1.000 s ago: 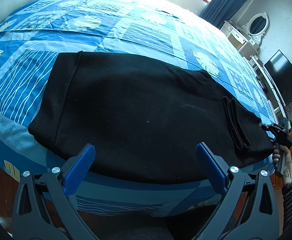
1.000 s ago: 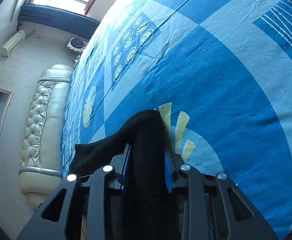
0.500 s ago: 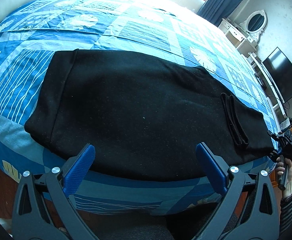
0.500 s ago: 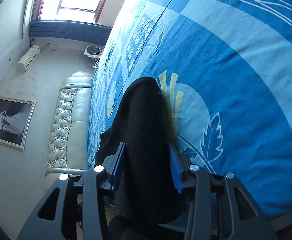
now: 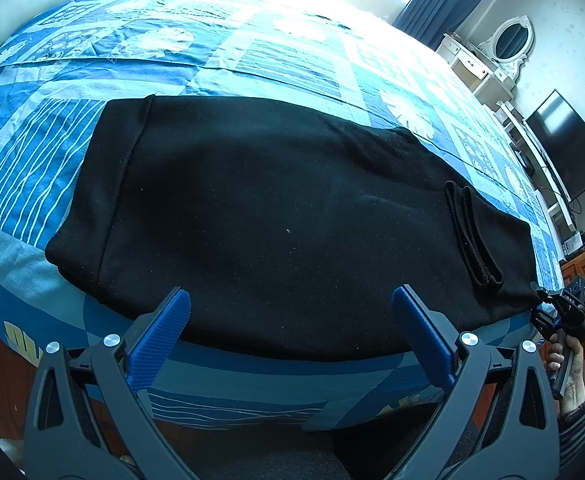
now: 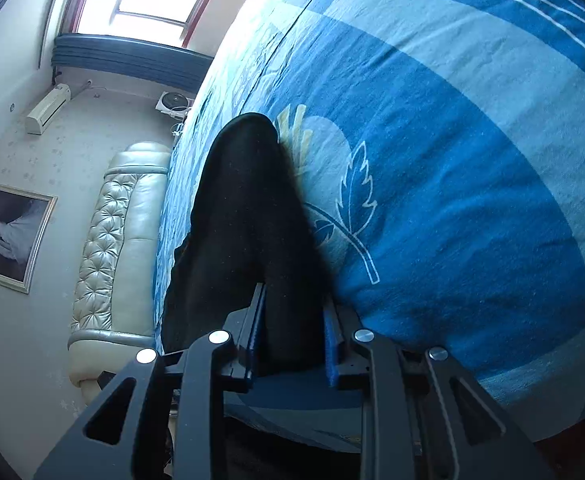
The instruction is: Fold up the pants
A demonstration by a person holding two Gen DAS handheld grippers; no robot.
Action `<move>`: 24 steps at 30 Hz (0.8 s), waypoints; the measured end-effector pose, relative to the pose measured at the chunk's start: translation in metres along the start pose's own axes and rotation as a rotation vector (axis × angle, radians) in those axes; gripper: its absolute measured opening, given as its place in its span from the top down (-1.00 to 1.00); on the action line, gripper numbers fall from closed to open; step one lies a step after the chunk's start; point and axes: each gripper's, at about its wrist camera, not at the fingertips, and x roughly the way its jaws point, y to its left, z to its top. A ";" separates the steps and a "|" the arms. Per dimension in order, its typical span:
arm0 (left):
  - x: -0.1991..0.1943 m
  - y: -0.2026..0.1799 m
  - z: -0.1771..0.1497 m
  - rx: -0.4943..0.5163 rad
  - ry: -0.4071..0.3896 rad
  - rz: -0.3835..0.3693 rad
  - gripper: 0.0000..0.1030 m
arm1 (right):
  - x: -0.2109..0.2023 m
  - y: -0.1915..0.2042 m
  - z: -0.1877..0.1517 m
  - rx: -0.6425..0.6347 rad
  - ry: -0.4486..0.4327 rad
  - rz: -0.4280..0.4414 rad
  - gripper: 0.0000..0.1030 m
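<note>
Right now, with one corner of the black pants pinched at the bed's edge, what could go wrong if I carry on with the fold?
1. The right hand-held gripper is closing on only a corner of the black fleece pants; the fabric might slip out.
2. The left hand-held gripper is open and holds nothing, so a one-sided pull may skew the pants.
3. The pants lie near the edge of the blue patterned bedspread and could slide off.
</note>
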 end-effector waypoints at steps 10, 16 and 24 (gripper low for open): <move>-0.010 0.004 0.005 0.028 -0.048 0.028 -0.96 | -0.051 0.048 -0.004 -0.039 -0.218 -0.084 -0.14; -0.013 0.007 0.007 0.031 -0.058 0.040 -0.96 | 0.012 0.104 -0.029 -0.161 -0.044 -0.002 -0.32; -0.028 0.030 0.010 -0.025 -0.069 0.004 -0.96 | 0.110 0.140 -0.078 -0.205 0.140 0.125 -0.32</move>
